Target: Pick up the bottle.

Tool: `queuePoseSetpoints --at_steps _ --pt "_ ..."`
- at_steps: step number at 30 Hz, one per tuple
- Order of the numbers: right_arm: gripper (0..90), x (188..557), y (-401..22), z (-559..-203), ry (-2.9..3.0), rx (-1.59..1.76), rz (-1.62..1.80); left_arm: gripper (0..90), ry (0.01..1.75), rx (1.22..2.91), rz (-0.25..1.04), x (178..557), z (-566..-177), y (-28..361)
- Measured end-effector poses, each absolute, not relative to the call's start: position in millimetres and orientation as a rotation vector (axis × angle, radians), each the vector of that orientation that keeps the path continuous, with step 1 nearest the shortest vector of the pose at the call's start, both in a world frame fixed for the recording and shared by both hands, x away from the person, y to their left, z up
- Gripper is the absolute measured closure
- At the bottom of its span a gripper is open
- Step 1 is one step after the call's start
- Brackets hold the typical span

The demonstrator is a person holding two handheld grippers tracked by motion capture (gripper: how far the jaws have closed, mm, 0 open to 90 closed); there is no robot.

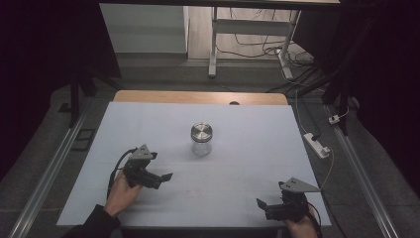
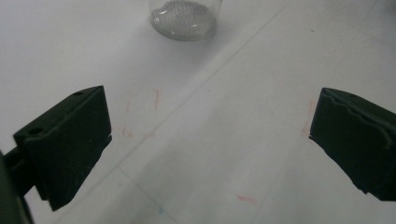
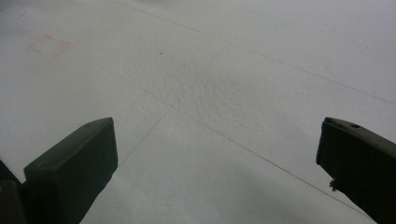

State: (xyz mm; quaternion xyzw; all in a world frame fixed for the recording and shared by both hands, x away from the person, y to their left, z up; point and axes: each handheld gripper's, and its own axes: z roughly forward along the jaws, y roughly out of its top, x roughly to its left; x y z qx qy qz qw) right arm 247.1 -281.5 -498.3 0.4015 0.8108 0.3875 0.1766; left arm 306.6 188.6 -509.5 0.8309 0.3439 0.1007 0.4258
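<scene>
- Black jaws of the left gripper [image 2: 205,140] rise from the bottom corners of the left gripper view, spread wide with nothing between them.
- Between and beyond those jaws, at the top edge of that view, stands the glass jar [image 2: 185,18], only its clear rounded base showing; faint red pen marks [image 2: 140,114] lie on the white table cover [image 2: 243,154] nearer the jaws.
- Seen from the high view, the same jar [image 1: 201,139] stands upright at the centre of the frame, capped with a round metal lid [image 1: 201,131] that the gripper view cuts off.
- Left gripper [image 1: 166,177] lies lower left of the jar, near it but apart, pointing right.
- Right gripper [image 1: 261,204] sits at the lower right, well apart from the jar.
- Its own view shows the right gripper [image 3: 215,172] released, jaws wide over the bare cover, with a faint red outline [image 3: 49,45] at upper left.
- No label or readable writing can be made out on the jar.
</scene>
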Motion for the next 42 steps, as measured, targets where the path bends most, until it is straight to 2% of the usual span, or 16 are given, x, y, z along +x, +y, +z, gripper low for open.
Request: queuePoseSetpoints --at_steps 10,20,30,42 --pt "0.0 247.1 -280.6 -498.5 2.304 1.125 1.088 0.0 0.835 2.101 0.243 342.0 -506.8 159.5" --pt "0.0 247.0 -280.2 -498.7 2.31 1.119 1.084 0.0 0.802 2.104 0.33 370.6 -507.5 134.1" --pt "0.0 247.3 -280.1 -498.8 2.315 1.117 1.084 0.0 0.775 2.094 0.249 406.2 -516.7 109.9" --pt "0.0 248.1 -278.9 -499.0 2.325 1.113 1.079 0.0 0.748 2.136 0.257 429.8 -521.8 87.3"
